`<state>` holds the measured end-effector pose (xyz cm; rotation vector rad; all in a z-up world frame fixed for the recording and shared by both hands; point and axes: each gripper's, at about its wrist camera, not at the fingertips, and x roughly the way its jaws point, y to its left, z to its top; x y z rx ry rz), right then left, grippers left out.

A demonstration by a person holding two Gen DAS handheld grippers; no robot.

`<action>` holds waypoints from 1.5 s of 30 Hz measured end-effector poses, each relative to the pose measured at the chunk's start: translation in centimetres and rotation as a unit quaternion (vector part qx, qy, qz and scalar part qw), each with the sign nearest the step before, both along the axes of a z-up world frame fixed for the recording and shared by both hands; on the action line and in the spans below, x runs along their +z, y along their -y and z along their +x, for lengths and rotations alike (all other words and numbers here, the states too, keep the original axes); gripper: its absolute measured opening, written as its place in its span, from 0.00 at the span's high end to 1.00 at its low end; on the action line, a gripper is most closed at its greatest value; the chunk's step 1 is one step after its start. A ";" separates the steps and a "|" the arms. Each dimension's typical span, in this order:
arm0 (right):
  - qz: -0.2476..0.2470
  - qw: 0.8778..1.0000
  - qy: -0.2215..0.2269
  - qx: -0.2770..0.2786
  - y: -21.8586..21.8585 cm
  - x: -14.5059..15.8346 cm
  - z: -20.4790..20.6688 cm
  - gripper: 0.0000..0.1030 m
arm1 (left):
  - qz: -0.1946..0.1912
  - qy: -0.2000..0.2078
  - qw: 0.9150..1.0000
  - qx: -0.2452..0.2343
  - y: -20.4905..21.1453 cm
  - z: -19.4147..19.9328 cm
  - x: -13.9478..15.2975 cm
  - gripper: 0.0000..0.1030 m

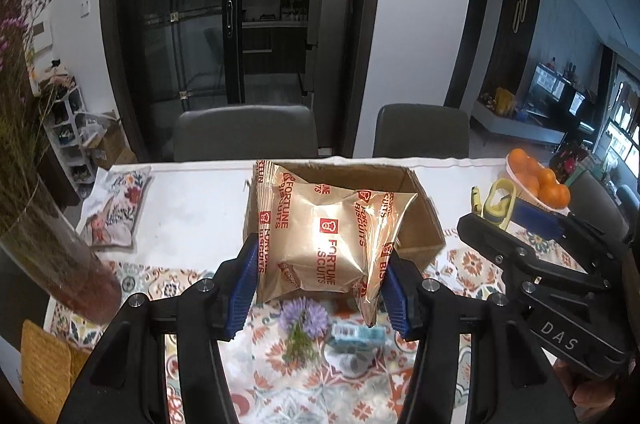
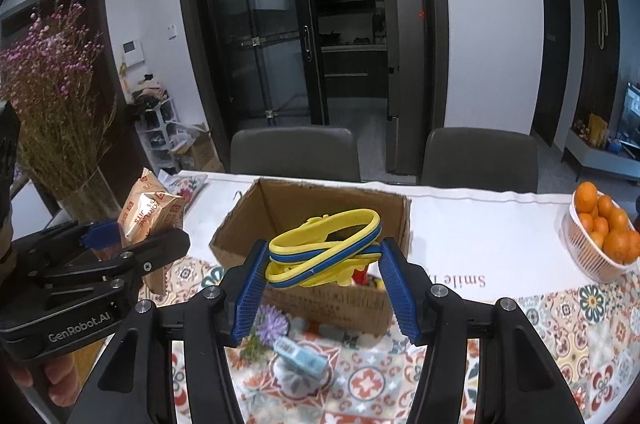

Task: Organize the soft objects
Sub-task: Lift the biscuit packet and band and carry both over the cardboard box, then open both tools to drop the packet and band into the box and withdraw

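Gold-foil biscuit packet [image 1: 320,240] clamped between the blue pads of the left claw [image 1: 318,292], held above the near rim of the cardboard box [image 2: 320,224] at mid-desk [image 2: 480,224]; right claw [image 2: 324,288] grips a yellow-and-blue band [image 2: 324,248] over the same box.

The cardboard box [image 2: 312,264] is open on top so there's room to drop in from above, but the purple flower [image 2: 270,322] and small blue pack [image 2: 300,358] crowd the tabletop [image 2: 480,224] right in front of it.
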<state>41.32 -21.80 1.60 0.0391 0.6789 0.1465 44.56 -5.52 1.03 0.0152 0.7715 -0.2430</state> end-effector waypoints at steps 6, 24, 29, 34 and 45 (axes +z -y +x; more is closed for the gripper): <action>-0.003 1.000 -0.004 -0.002 -0.1 0.1 2.5 0.45 | 0.011 0.009 1.000 -0.001 0.1 2.3 0.3 0.47; -0.016 0.998 -0.062 0.005 0.0 -3.5 10.0 0.45 | 0.026 -0.049 0.998 -0.019 0.7 10.0 -3.3 0.47; -0.003 0.996 -0.088 0.001 0.3 -4.4 11.7 0.42 | 0.026 -0.082 0.996 -0.028 1.3 11.8 -4.7 0.30; -0.002 0.994 -0.104 -0.019 1.0 -5.3 12.1 0.36 | 0.043 -0.096 0.994 -0.021 1.6 12.2 -5.8 0.20; -0.044 0.995 -0.089 -0.016 0.1 -5.1 10.7 0.36 | 0.052 -0.097 0.993 -0.047 1.7 11.2 -6.7 0.20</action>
